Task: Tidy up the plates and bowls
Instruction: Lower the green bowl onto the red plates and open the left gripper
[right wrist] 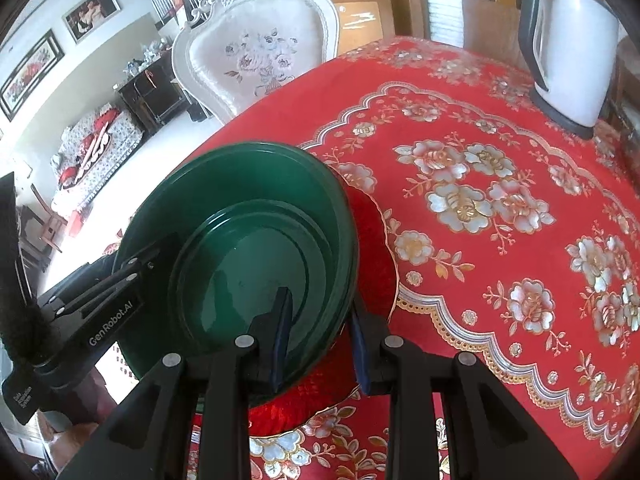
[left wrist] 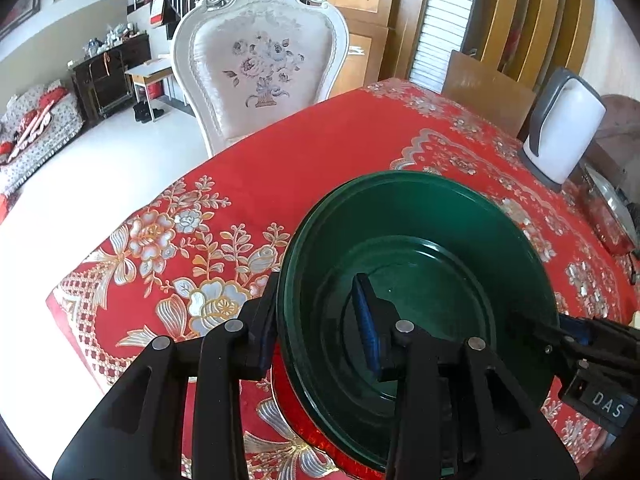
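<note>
A dark green bowl [left wrist: 420, 264] sits nested in another green dish, over a red plate [right wrist: 372, 264] on the red flowered tablecloth. My left gripper [left wrist: 320, 332] straddles the bowl's left rim, one finger outside and one inside, with a gap around the rim. My right gripper [right wrist: 320, 340] straddles the bowl's [right wrist: 248, 240] right rim the same way, also with a gap. The right gripper also shows in the left wrist view [left wrist: 560, 336] at the bowl's right edge. The left gripper shows in the right wrist view [right wrist: 132, 268] on the bowl's left.
A white and grey kettle [left wrist: 564, 128] stands at the far right of the table [left wrist: 304, 160]. A white ornate chair [left wrist: 260, 60] stands behind the table's far edge. A metal tray [left wrist: 612, 200] lies at the right edge.
</note>
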Available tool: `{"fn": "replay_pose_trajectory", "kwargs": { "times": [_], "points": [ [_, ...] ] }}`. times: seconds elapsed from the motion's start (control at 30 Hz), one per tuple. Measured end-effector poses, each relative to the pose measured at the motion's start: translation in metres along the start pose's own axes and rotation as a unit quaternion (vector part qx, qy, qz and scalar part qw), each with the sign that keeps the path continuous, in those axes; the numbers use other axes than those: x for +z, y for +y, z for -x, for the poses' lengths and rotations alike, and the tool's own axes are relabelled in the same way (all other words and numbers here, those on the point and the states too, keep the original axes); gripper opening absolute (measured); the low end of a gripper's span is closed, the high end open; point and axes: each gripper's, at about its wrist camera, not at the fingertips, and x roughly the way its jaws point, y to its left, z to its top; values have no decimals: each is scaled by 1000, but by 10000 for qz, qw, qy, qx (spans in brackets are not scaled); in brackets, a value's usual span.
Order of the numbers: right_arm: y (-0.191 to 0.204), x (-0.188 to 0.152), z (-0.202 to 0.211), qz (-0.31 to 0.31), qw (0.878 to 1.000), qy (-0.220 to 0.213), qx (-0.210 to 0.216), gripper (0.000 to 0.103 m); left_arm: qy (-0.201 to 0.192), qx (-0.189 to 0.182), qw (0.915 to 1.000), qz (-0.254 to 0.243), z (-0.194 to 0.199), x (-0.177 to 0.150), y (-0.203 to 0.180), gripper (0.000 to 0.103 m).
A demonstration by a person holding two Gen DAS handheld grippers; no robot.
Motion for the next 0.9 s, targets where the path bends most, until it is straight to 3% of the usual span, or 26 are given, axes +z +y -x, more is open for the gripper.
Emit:
{"fn": "replay_pose_trajectory", "kwargs": {
  "times": [0.07, 0.23, 0.27, 0.33, 0.37, 0.63, 0.9],
  "points": [
    [-2, -1, 2, -65, 10000, -40, 43, 39, -36, 24, 10000, 18, 3, 0, 0, 35],
    [-4, -1, 10, -137, 9998, -107, 130, 39, -287, 169, 9994, -30, 16, 1, 0, 36],
    [-3, -1, 12, -131, 9997, -137, 125, 39, -329, 175, 9993, -28, 19, 1, 1, 39],
    [-5, -2, 17, -149, 9996, -201, 130, 39, -443, 178, 9989, -27, 26, 2, 0, 58],
    [-6, -2, 19, -164, 9995, -225, 144, 39, -512, 169, 9985, -26, 29, 3, 0, 60],
    [-15, -4, 36, -246, 9987, -423, 114, 39, -909, 224, 9955, -136, 56, 5, -10, 60],
    [-27, -14, 55, -356, 9975, -602, 93, 40, -1046, 5, 9936, -436, 72, 2, -45, 60]
  ]
}}
